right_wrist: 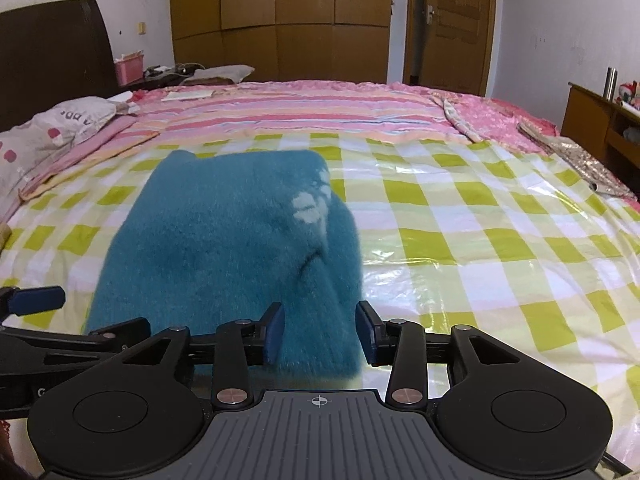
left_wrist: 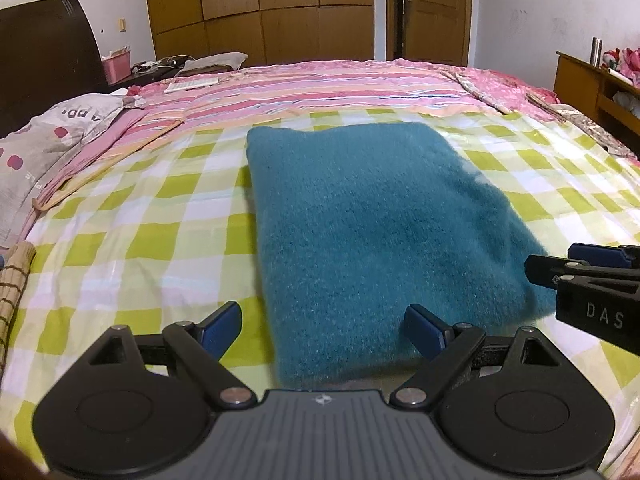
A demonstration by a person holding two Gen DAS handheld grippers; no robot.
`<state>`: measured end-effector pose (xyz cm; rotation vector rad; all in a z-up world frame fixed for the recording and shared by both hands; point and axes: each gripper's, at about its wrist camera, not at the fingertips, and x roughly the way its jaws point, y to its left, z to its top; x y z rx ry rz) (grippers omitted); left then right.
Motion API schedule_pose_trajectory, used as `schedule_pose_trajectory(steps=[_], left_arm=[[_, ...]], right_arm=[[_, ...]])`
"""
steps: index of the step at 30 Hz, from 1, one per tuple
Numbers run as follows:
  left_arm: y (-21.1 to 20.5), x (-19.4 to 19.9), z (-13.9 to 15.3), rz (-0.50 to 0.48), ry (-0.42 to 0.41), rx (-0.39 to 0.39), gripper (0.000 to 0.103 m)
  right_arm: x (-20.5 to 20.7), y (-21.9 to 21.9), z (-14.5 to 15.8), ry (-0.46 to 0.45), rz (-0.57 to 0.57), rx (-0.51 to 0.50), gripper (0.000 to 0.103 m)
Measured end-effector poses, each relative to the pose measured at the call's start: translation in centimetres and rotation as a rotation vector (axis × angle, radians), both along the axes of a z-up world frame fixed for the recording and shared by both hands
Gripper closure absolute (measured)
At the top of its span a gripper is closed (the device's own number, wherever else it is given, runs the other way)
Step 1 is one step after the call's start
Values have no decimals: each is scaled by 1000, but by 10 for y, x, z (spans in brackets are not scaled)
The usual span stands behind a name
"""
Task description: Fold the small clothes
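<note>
A teal fuzzy garment [left_wrist: 372, 232] lies folded into a rectangle on the green-and-white checked sheet [left_wrist: 132, 240]. It also shows in the right wrist view [right_wrist: 224, 248], with a pale pattern patch near its right edge. My left gripper [left_wrist: 322, 330] is open, its jaws wide apart at the garment's near edge, holding nothing. My right gripper [right_wrist: 322, 334] is open, with its blue pads on either side of the garment's near right corner and a gap showing. The right gripper also shows at the right edge of the left wrist view [left_wrist: 580, 268].
A pink striped quilt [left_wrist: 328, 88] covers the far half of the bed. A grey spotted pillow [left_wrist: 44, 148] lies at the left. A wooden cabinet [left_wrist: 592, 88] stands at the right, wardrobes and a door [left_wrist: 436, 12] behind. A dark headboard [left_wrist: 44, 48] is far left.
</note>
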<state>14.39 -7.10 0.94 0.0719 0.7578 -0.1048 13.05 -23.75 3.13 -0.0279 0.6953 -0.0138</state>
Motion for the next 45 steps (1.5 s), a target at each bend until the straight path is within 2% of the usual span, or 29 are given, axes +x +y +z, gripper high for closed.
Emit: schedule_pose_trajectory(steps=[19,31,45], left_arm=[[0,-24,-1,-13,-4,12,6],[-2,-38,-2,-14,-13,63,5],[2,-54,-9,-9,-3,84,5]], right_arm=[[-34,10,-1,-1,-11,15,49],[-50,14,-4,5,-41,2,46],[-65,22,-12,23,-50,-9,45]])
